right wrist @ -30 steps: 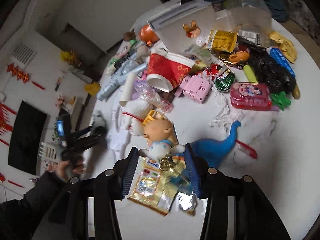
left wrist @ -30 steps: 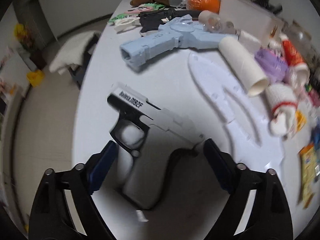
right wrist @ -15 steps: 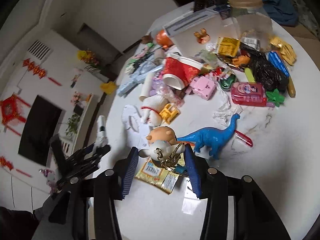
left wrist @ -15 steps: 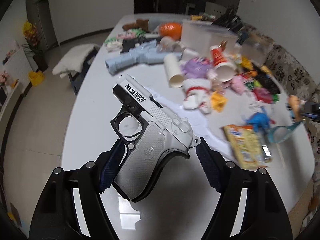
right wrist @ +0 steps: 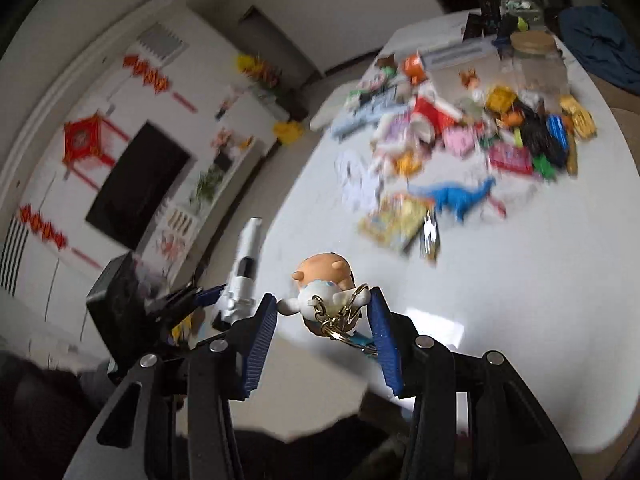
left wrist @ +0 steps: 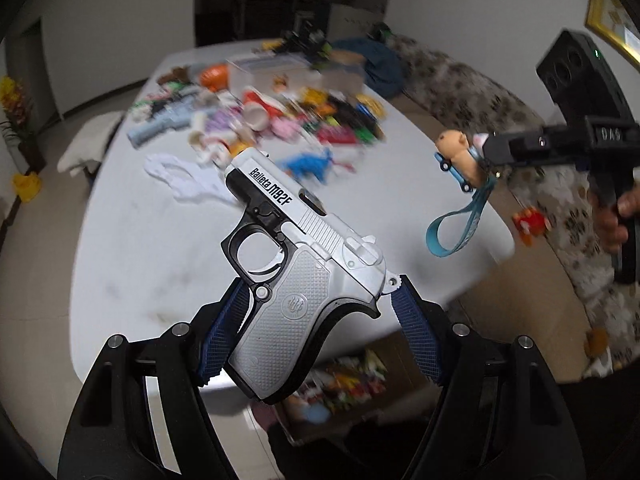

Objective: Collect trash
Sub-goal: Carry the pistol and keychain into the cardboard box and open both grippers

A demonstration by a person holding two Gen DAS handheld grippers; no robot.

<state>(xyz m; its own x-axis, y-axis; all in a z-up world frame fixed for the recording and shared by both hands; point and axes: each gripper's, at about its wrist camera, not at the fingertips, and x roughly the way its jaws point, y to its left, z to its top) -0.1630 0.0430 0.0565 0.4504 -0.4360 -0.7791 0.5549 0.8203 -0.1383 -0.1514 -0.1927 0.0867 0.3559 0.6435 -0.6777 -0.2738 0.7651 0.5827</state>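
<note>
My left gripper (left wrist: pixel 316 308) is shut on a silver and black toy pistol (left wrist: pixel 304 264), held by its grip well above the white table (left wrist: pixel 160 248), near the front edge. My right gripper (right wrist: pixel 324 312) is shut on a small doll keychain (right wrist: pixel 324 288) with an orange head, gold rings and a blue strap. In the left wrist view the doll (left wrist: pixel 456 152) hangs from the right gripper (left wrist: pixel 486 147) at the right, its blue strap (left wrist: pixel 460 220) dangling. In the right wrist view the pistol (right wrist: pixel 244 268) and left gripper (right wrist: pixel 196 296) show at lower left.
A heap of toys and wrappers (left wrist: pixel 280 116) covers the far half of the table, with a blue dinosaur (right wrist: pixel 460 200) and a snack packet (right wrist: pixel 396 216) nearest. A box of colourful items (left wrist: pixel 340 384) sits on the floor below the table edge. A patterned sofa (left wrist: pixel 480 112) lies to the right.
Both grippers have lifted higher and pulled back from the table with their objects. The views now look across the table edge toward the floor, and the box below has come into sight.
</note>
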